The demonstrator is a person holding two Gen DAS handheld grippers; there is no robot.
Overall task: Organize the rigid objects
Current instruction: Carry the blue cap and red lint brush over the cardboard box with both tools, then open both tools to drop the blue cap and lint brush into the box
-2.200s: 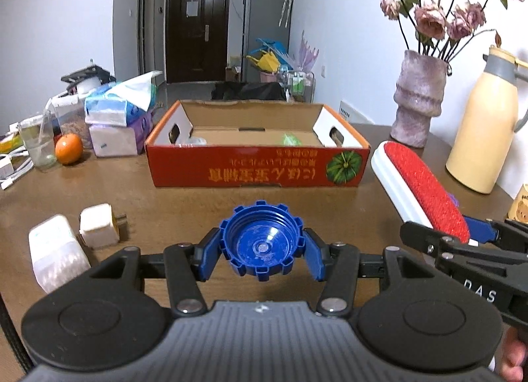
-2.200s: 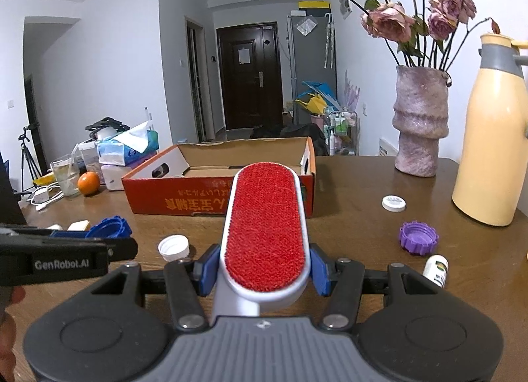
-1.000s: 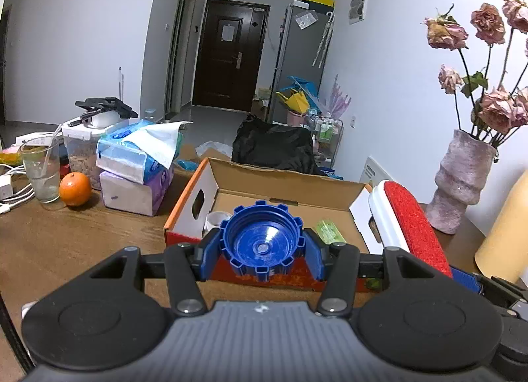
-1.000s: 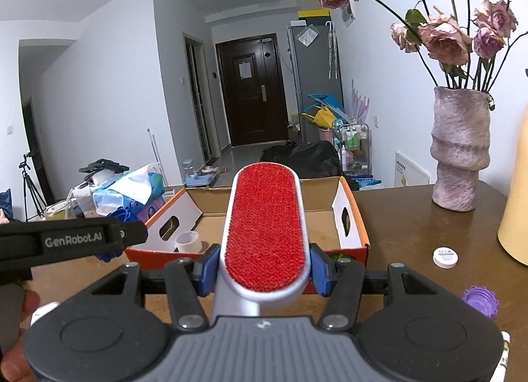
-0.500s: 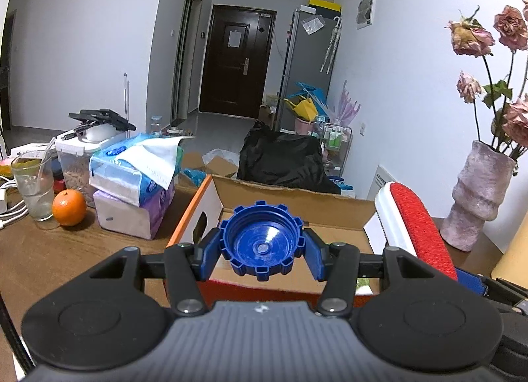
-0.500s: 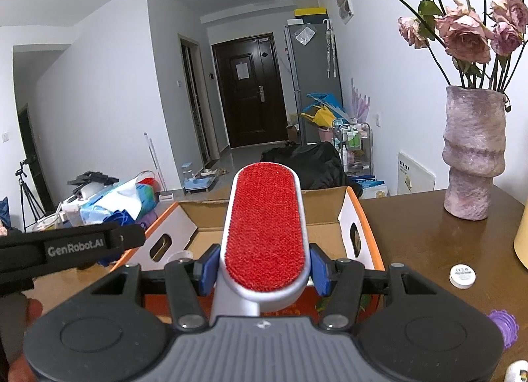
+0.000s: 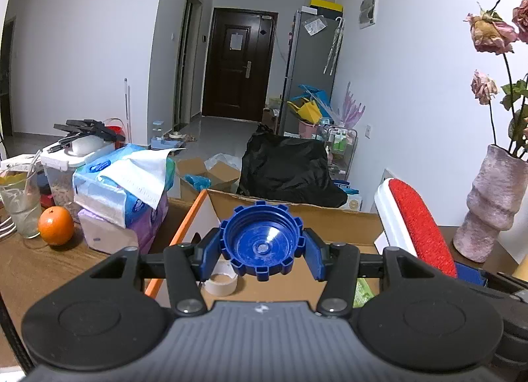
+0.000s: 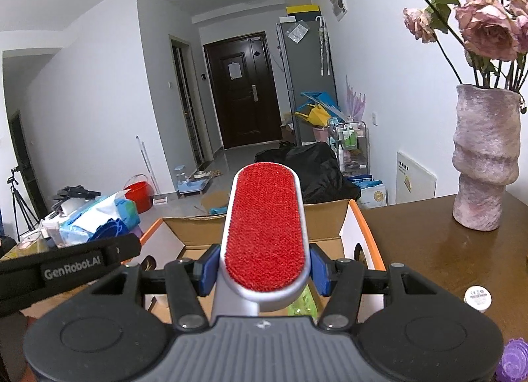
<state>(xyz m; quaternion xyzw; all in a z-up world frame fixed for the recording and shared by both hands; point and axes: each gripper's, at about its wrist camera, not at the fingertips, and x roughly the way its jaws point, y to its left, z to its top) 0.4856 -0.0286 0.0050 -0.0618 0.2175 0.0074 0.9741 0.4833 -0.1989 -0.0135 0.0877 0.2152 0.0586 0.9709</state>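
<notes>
My left gripper (image 7: 261, 255) is shut on a blue ribbed bottle cap (image 7: 260, 245), its hollow side facing the camera, held over the open cardboard box (image 7: 293, 208). My right gripper (image 8: 264, 270) is shut on a white lint brush with a red pad (image 8: 264, 230), also over the box (image 8: 325, 227). The brush (image 7: 419, 227) shows at the right of the left wrist view. Inside the box lie a tape roll (image 7: 220, 281) and a green packet (image 7: 363, 289). The left gripper's body crosses the left of the right wrist view.
A tissue pack stack (image 7: 122, 190), an orange (image 7: 55, 225) and a glass (image 7: 19, 204) stand left of the box. A pink vase with dried roses (image 8: 483, 157) stands at the right. A white cap (image 8: 477, 298) and a purple cap (image 8: 514, 362) lie on the brown table (image 8: 429, 243).
Both grippers have moved forward together with their loads; the box has come closer and now lies right under the cap and the brush. Neither grip has changed.
</notes>
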